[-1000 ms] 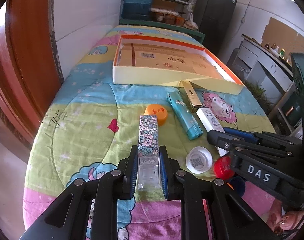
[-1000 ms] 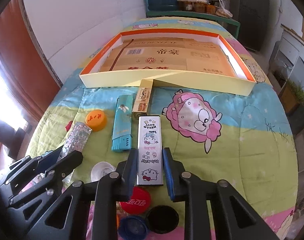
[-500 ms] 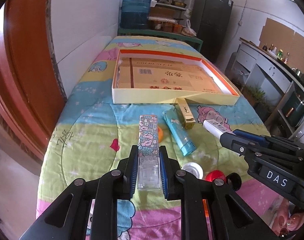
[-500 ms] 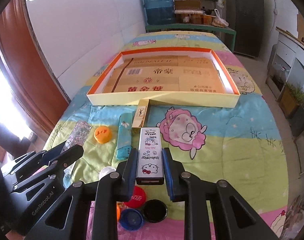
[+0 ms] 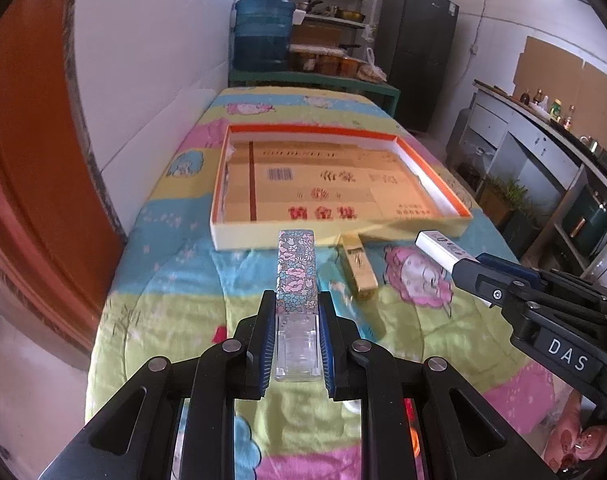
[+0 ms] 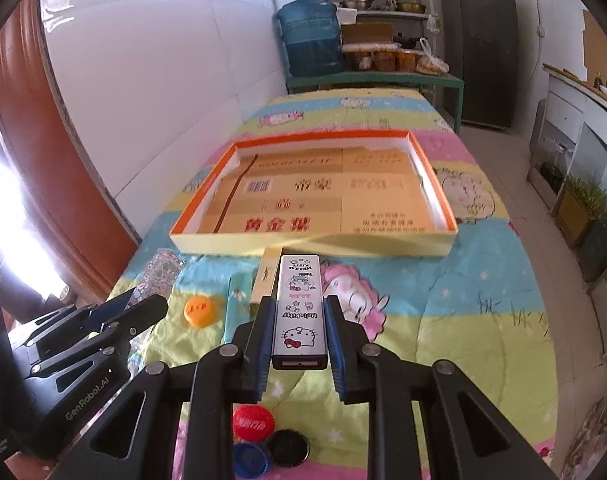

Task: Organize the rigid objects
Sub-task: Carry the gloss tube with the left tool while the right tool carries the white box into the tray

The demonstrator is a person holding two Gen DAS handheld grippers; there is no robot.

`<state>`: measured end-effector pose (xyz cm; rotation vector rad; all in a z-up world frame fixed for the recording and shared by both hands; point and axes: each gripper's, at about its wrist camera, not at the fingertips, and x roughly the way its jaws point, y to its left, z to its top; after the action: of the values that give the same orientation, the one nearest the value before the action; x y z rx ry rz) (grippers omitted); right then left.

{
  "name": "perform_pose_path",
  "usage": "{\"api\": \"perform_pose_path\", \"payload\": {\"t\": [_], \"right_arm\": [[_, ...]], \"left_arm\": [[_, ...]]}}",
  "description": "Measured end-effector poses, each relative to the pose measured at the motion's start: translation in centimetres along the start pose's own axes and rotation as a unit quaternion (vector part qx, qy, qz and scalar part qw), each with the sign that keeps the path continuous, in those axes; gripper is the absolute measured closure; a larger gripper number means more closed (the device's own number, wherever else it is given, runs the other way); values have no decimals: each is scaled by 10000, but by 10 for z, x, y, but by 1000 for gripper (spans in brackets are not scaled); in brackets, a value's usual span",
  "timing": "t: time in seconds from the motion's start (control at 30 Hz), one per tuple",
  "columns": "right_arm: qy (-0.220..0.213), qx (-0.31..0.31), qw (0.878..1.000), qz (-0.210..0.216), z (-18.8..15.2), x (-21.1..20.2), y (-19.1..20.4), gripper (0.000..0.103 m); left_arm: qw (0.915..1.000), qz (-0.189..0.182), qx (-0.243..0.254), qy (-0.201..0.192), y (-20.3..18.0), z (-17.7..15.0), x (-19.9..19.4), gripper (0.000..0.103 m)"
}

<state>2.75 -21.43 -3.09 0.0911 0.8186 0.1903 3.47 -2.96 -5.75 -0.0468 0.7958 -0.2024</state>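
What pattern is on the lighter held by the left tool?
A floral print in pink, blue and grey on the lighter, with a clear base; it shows best in the left wrist view.

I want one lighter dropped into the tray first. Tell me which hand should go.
Probably right. Both jaws are shut on lighters above the quilt, but the Hello Kitty lighter reaches closer to the tray front wall than the floral lighter, judging from the left wrist view.
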Motion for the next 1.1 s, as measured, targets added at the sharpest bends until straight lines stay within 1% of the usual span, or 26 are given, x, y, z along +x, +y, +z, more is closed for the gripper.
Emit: {"api": "perform_pose_path", "payload": {"t": [0.23, 0.63, 1.1], "right_arm": [[-238, -54, 9997, -55, 22, -1, -5, 78], [-489, -136, 9986, -168, 61, 14, -16, 78], [-600, -64, 9979, -246, 104, 49, -34, 78]], "left_arm": [[9999, 0, 17, -146, -3, 27, 3, 83], [9988, 305, 93, -380, 1, 74, 20, 83], [9977, 558, 22, -376, 10, 121, 65, 83]]}}
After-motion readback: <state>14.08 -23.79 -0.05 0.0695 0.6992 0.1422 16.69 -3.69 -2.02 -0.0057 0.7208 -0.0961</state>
